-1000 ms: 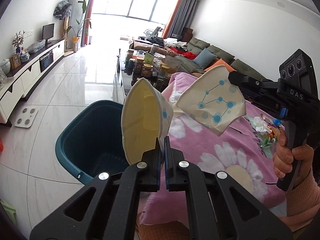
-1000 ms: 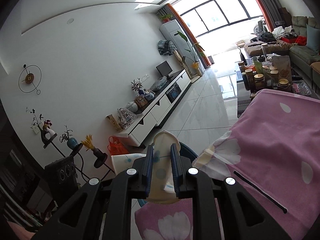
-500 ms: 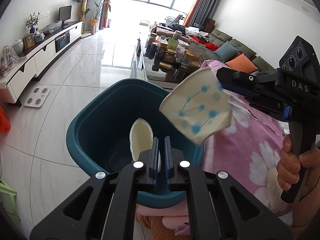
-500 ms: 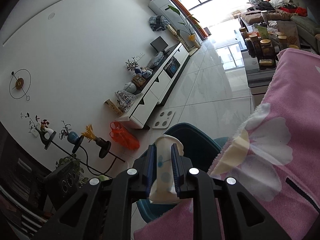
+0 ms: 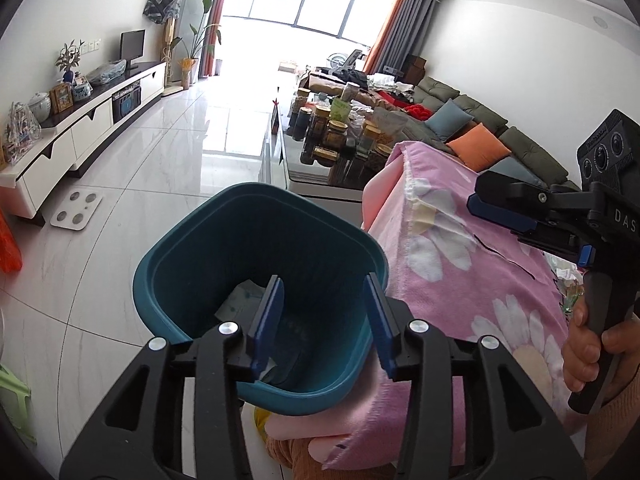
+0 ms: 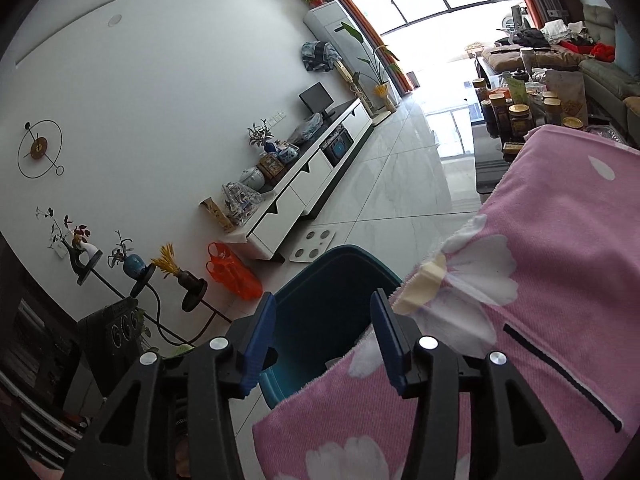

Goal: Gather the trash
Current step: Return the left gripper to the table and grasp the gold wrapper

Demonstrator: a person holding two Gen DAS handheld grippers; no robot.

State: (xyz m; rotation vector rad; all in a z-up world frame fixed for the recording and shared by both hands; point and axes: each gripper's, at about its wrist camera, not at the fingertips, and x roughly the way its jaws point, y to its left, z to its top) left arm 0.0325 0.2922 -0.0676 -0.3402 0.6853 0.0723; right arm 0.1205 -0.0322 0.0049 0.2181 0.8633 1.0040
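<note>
We hold the left gripper [image 5: 324,320] over the teal bin [image 5: 256,216], its blue pads [image 5: 269,320] spread wide with nothing between them. The right gripper [image 6: 324,344] is just as wide apart and just as empty; in the left wrist view it hangs to the right, above the pink blanket [image 5: 460,280], with the hand [image 5: 592,344] wrapped round its handle.

The trash we can place is a pale paper piece with blue print [image 5: 244,300] lying at the bottom of the bin, partly hidden behind the left pad. A second light scrap shows low in the bin under the same pad, but we cannot tell what it is. At the right edge of the left wrist view, beside the hand, some crumpled wrappers [image 5: 568,284] lie on the blanket; they are too blurred to name further. A thin black strip [image 6: 560,376] also lies across the blanket in the right wrist view, and whether it counts as trash we cannot say.

We judge that we are at the drop step: both tools are over or near the bin and neither carries anything. The next move, as we see it, calls for swinging back over the blanket to the wrappers, coming down with the jaws wide, and closing lightly, since thin crinkled film slips and could drag the cloth up with it.
</note>
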